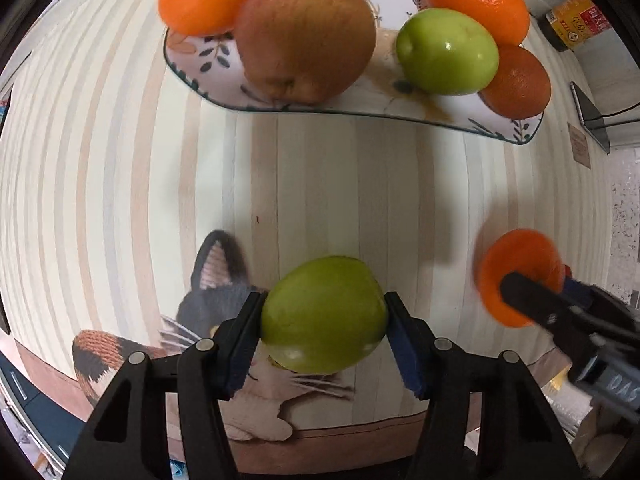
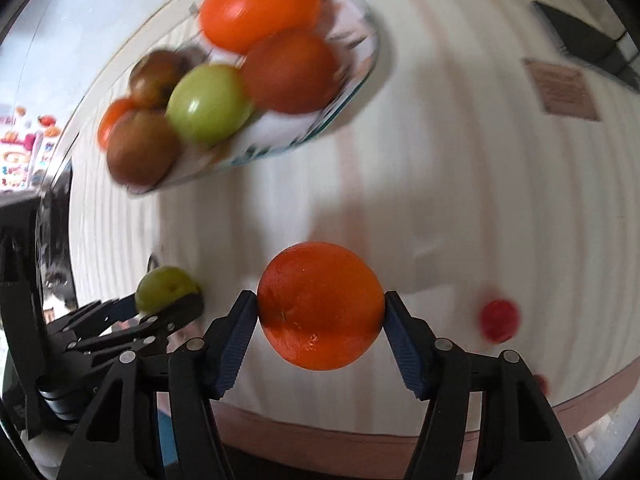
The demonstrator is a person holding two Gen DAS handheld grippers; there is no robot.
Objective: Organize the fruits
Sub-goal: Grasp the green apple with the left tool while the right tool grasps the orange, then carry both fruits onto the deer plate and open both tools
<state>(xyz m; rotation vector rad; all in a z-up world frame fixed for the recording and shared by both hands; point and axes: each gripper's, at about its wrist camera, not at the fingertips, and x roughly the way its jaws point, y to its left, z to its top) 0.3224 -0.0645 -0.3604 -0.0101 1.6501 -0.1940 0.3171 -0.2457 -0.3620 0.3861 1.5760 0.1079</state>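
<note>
Green apple (image 1: 324, 314) sits clamped in my left hand-held gripper (image 1: 323, 320) at lower centre. My right hand-held gripper (image 2: 320, 316) is clamped on an orange (image 2: 320, 306); the fruit plate (image 1: 192, 56) lies above.

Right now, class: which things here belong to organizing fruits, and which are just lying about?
Job:
green fruit in left gripper
orange in right gripper
plate of fruit
small red fruit

Lying about:
dark bottle
brown card
</note>
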